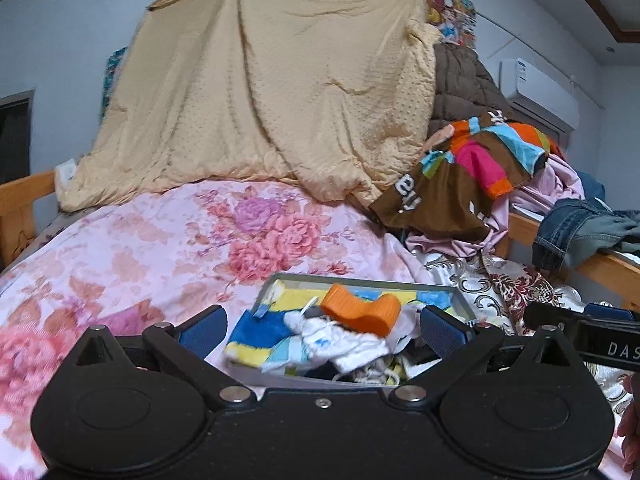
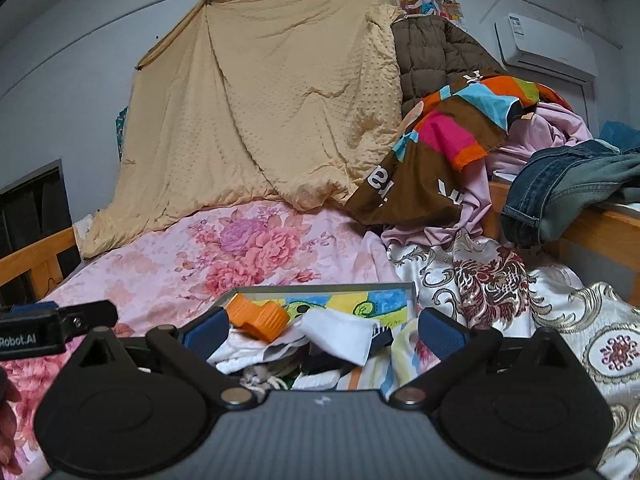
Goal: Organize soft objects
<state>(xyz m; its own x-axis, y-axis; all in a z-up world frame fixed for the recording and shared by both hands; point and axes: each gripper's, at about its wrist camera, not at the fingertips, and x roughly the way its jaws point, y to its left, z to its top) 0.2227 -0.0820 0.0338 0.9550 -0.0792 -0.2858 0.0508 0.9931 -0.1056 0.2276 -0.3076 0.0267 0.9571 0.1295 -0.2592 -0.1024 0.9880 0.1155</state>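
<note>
Both grippers hovering low over a bed (image 1: pixel 132 240), side by side. Left gripper (image 1: pixel 322 328) fingers spread wide, nothing clamped; right gripper (image 2: pixel 323 330) same deal, fingers well apart and empty. Right between and just ahead of the left fingers: a shallow grey tray (image 1: pixel 464 300) stuffed with soft stuff. Orange foam block (image 1: pixel 362 310) sitting on top, white knit piece (image 1: pixel 348 344) under it, blue-and-yellow towel (image 1: pixel 256 336) spilling toward the left finger. From the right wrist view, same tray (image 2: pixel 320 289) sits ahead of the fingers, block (image 2: pixel 258 318) close to the left finger, a white cloth (image 2: pixel 340 334) in the middle, striped cloth (image 2: pixel 404 352) by the right finger. Further out past the fingers: tan blanket (image 1: pixel 272 92) hung up against the wall, colourful patchwork cloth (image 1: pixel 468 168) piled off to the right, jeans (image 2: pixel 568 188) draped over the wooden rail (image 2: pixel 600 228). Bit blurry on the small bits at the tray bottom, can't tell what those are.
</note>
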